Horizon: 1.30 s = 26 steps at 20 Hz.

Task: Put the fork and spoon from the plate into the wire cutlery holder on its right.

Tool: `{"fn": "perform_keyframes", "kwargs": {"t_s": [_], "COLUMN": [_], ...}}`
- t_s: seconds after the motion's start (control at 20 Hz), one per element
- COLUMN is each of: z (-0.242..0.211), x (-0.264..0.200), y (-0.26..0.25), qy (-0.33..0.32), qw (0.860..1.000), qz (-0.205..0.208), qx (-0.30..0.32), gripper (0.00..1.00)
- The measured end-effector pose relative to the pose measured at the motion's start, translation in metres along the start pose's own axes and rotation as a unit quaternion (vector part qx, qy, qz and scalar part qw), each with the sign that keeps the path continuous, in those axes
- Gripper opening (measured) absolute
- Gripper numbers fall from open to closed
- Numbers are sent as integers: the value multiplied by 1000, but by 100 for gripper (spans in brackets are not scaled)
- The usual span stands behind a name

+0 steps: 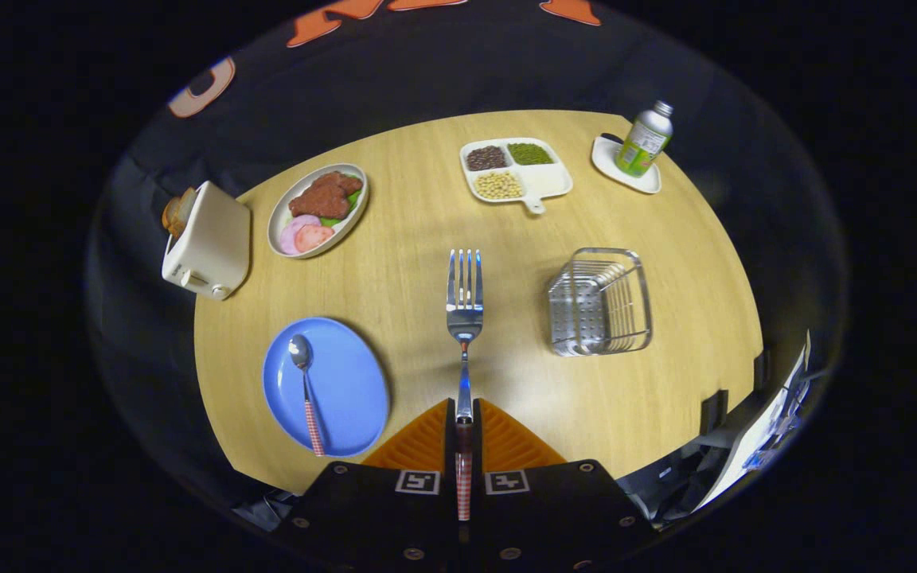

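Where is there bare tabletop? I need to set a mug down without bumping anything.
Open wood lies between the blue plate and the wire holder, under the fork clamped in the tool. More lies between the meat dish and the divided tray. The bottle's far corner is crowded.

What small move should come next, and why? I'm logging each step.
Probably carry the fork rightward toward the wire cutlery holder: the gripper is shut on its handle, tines pointing ahead, the holder is off to the right, and the spoon lies on the blue plate.
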<state>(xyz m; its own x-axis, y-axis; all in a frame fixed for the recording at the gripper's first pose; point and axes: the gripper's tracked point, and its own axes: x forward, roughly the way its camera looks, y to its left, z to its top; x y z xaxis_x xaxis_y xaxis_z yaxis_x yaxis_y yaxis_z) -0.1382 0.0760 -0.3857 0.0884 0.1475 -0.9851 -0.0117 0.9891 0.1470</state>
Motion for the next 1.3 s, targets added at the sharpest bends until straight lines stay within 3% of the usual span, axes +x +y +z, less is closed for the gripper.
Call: {"fn": "perform_keyframes", "kwargs": {"t_s": [0.3, 0.5, 0.65, 1.0, 1.3], "z": [0, -9, -7, 7, 13], "x": [0, 2, 3, 6, 20], "y": [-60, -73, -90, -111, -116], "qy": [73, 153, 197, 313, 392], "qw": [997, 986, 977, 941, 908], "qz": [22, 58, 62, 69, 49], "qx": [5, -19, -49, -104, -142], "gripper": [6, 6, 6, 6, 6]}}
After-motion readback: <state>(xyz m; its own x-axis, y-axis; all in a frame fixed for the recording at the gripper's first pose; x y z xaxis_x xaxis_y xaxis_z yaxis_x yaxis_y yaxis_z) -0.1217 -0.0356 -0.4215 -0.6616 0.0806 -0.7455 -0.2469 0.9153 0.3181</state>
